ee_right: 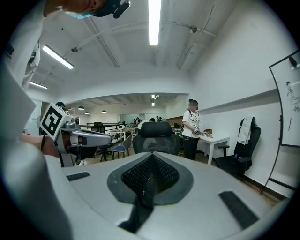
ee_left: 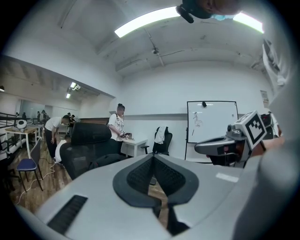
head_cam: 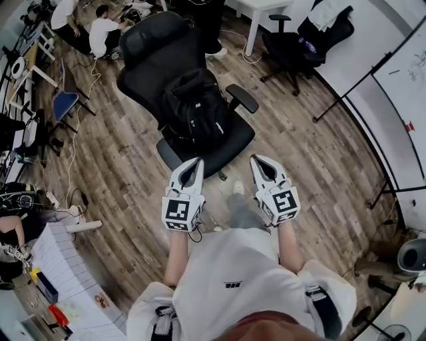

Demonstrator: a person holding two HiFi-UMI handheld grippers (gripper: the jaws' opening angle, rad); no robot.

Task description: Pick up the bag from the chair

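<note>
A black backpack (head_cam: 197, 108) sits upright on the seat of a black office chair (head_cam: 154, 50), in the middle of the head view. Both grippers hover side by side just short of the seat's front edge, pointing at the chair. My left gripper (head_cam: 198, 160) is shut and holds nothing; its tips are just below the bag. My right gripper (head_cam: 255, 158) is shut too, empty, to the right of the seat. In the left gripper view the chair (ee_left: 86, 138) and the dark bag (ee_left: 104, 161) show beyond the closed tips (ee_left: 153, 157). The right gripper view shows the chair's headrest (ee_right: 156, 130) above its tips (ee_right: 151, 155).
A wood floor (head_cam: 126, 160) surrounds the chair. Another black chair (head_cam: 301, 38) and a white table (head_cam: 261, 9) stand at the back right, a whiteboard (head_cam: 407, 83) on a stand at right. A blue chair (head_cam: 64, 103), people (head_cam: 103, 30) and desks are at left.
</note>
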